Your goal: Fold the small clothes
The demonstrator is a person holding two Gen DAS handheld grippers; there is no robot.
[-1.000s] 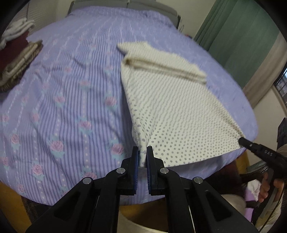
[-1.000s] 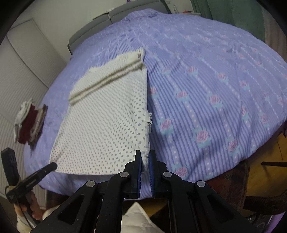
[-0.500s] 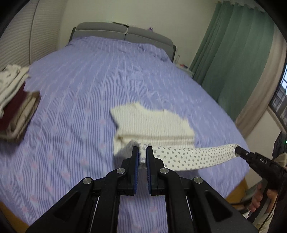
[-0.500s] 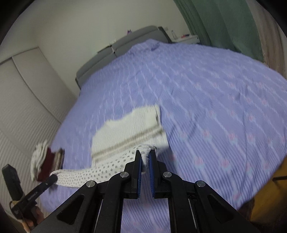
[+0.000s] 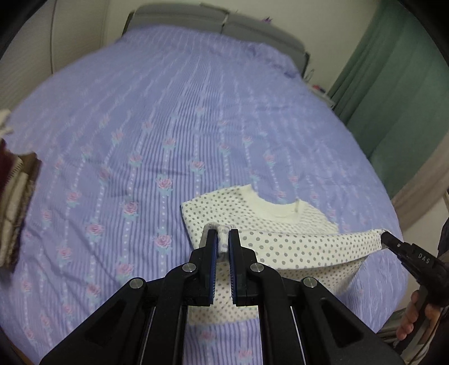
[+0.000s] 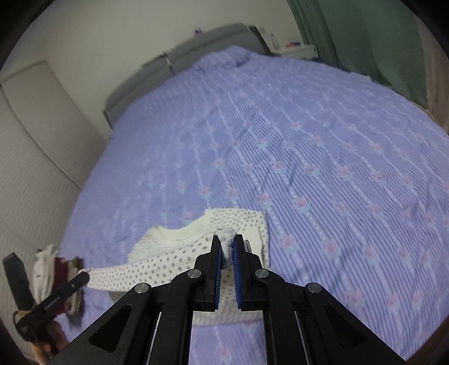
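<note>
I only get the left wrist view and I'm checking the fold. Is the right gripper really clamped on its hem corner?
Observer: Yes. The right gripper is shut on a bunched corner of the polka-dot shirt.
Operator: The raised hem hides the shirt's right edge from me. Where is it?
Observer: That edge lies flat on the bedspread, just right of that gripper.

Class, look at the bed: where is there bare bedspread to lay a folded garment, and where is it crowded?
Free: the bedspread between the polka-dot shirt and the headboard, and right of the shirt. Crowded: the left edge, with the stack of folded clothes.
</note>
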